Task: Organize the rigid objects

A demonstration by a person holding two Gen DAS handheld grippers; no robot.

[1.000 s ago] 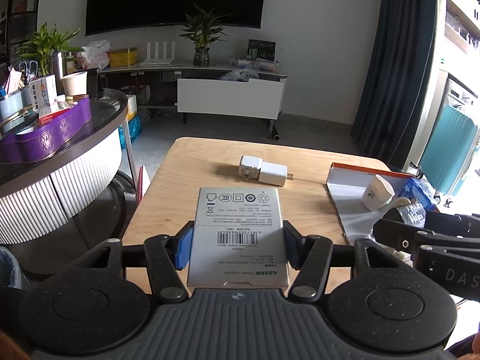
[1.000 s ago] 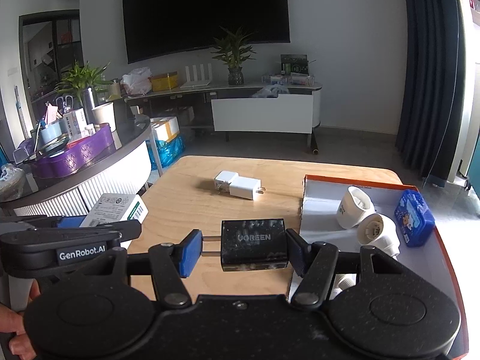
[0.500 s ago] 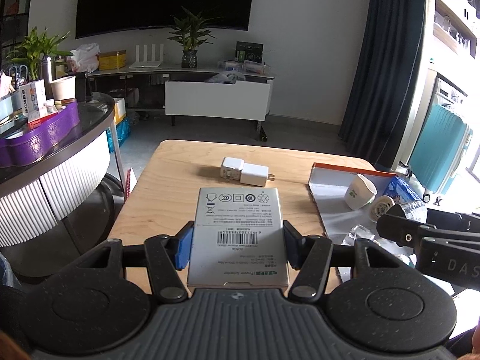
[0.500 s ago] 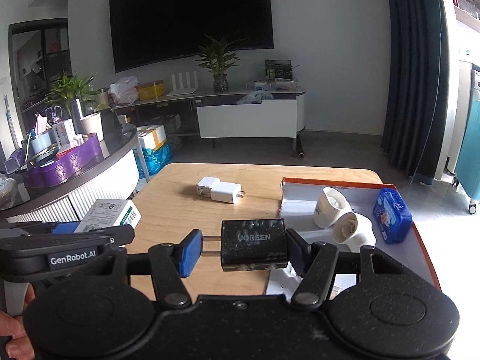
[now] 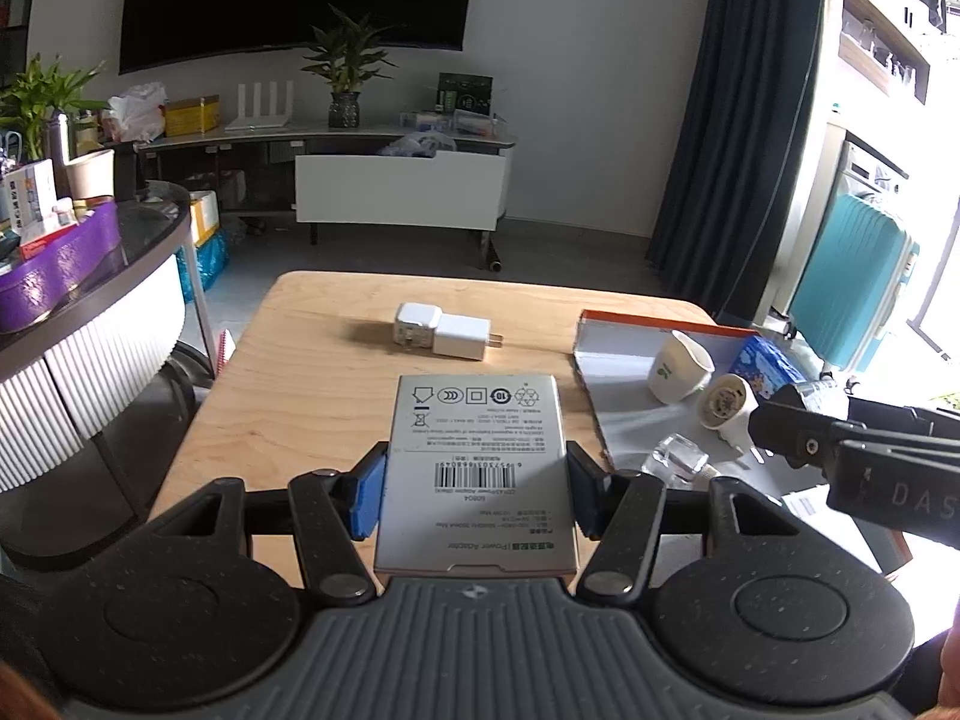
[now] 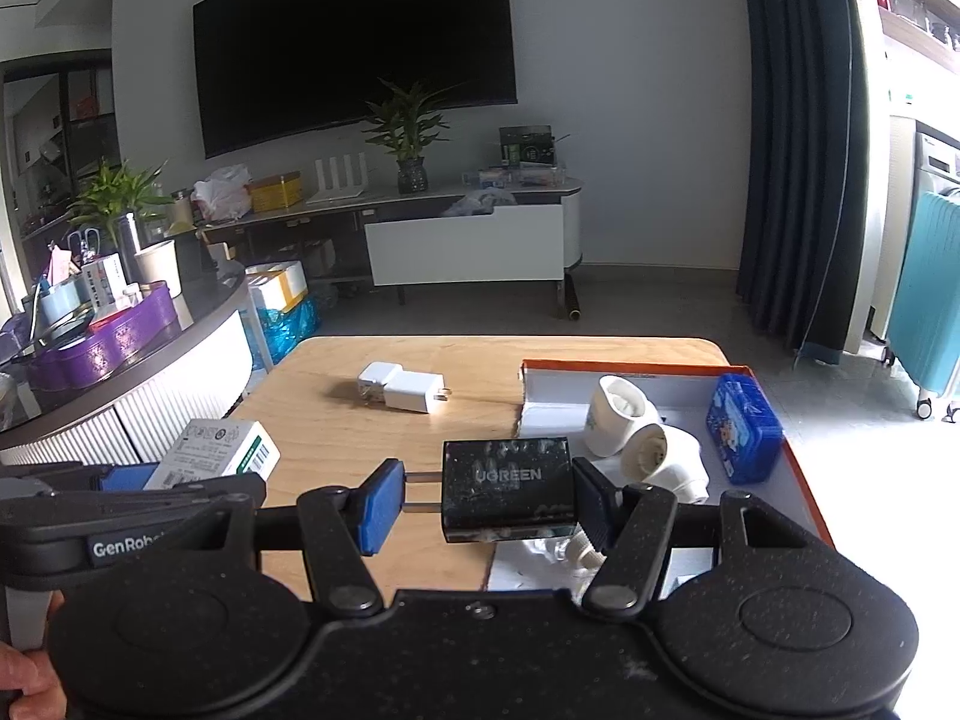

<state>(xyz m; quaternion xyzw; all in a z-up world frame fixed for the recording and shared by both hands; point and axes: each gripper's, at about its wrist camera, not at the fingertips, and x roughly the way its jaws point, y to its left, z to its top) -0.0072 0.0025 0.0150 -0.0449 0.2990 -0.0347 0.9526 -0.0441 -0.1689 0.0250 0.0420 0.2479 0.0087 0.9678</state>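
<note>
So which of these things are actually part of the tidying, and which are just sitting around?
Part of the job:
- white adapter box, held in the left jaws
- black charger, held in the right jaws
- two white chargers on the table
- orange-rimmed tray with white plugs and blue case

Just lying about:
- television
- potted plant
- teal suitcase
- purple tray

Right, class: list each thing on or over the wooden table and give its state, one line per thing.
Left gripper: shut on the grey power-adapter box, held above the table.
Right gripper: shut on the black UGREEN charger, prongs against the blue pad.
Two white plug adapters: lying side by side on the wooden table.
Orange-rimmed white tray: open, partly filled.
Blue rectangular tin: closed, lying in the tray.
</note>
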